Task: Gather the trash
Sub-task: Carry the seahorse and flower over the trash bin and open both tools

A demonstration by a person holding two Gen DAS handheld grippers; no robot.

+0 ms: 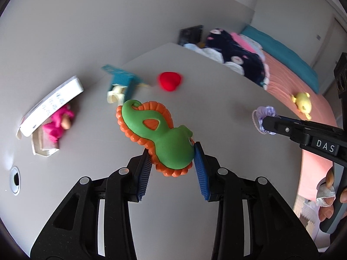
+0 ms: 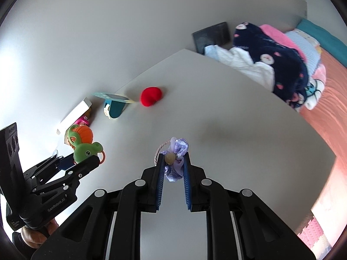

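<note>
My left gripper (image 1: 173, 151) is shut on a green and orange seahorse toy (image 1: 160, 134) and holds it above the grey table (image 1: 195, 91). It also shows at the left of the right wrist view (image 2: 84, 147). My right gripper (image 2: 173, 162) is shut on a lilac fabric scrunchie with a bead and cord (image 2: 175, 151), held above the table. The scrunchie also shows in the left wrist view (image 1: 263, 117). On the table lie a red soft heart (image 1: 170, 80), an open teal box (image 1: 123, 80), and a white box with a pink doll (image 1: 58, 123).
A bed with a coral cover (image 1: 292, 86) runs along the table's right side, with a dark patterned blanket (image 1: 238, 58) and a yellow toy (image 1: 302, 101). A dark tablet (image 2: 211, 35) leans against the wall. A cable hole (image 1: 15, 179) sits at the left.
</note>
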